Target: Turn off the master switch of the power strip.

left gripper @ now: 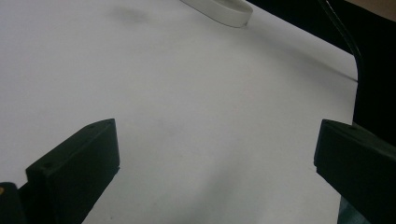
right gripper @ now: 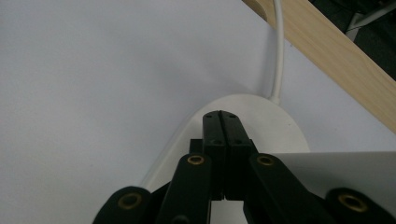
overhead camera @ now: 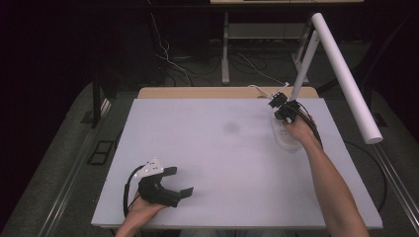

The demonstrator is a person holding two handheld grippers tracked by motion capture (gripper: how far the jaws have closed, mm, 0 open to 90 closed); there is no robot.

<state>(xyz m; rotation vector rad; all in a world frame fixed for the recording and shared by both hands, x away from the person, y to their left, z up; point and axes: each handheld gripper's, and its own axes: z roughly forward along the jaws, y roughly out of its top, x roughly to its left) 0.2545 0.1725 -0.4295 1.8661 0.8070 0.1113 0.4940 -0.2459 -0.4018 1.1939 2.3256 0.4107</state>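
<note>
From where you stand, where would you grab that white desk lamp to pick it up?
Probably by the slanted stem, just above the oval base. It is a slim straight tube that open jaws could span from the side. The base looks flat and too wide, and the long lamp head would likely tip the lamp.

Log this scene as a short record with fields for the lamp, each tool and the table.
lamp: white desk lamp, oval base at the table's far right, cord running off the far edge
right tool: right tool, jaws shut, tips over the lamp base
left tool: left tool, jaws open, nothing between them, low at the near left
table: white top, wooden edge
</note>
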